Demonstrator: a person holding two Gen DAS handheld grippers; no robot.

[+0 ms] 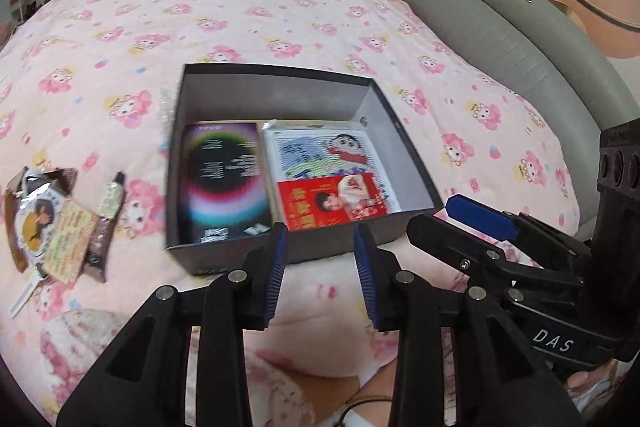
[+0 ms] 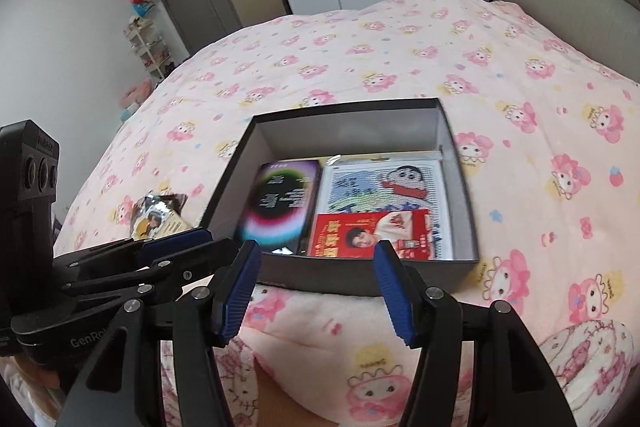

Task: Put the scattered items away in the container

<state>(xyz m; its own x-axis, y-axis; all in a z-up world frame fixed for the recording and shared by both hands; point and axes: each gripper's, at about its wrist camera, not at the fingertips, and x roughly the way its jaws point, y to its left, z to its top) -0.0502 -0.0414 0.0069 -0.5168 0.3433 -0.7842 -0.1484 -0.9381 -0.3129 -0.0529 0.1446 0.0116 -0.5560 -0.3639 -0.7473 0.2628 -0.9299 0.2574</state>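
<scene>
So my left gripper (image 1: 320, 267) and right gripper (image 2: 316, 291) hover empty, jaws apart, just short of the box (image 1: 224, 259), already holding flat packs; the snack packets (image 1: 52, 223) and tube (image 1: 110, 199) wait beside it.

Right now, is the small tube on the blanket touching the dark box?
Apart. The left wrist view shows the tube lying left of the box, with pink blanket plainly visible between them.
</scene>
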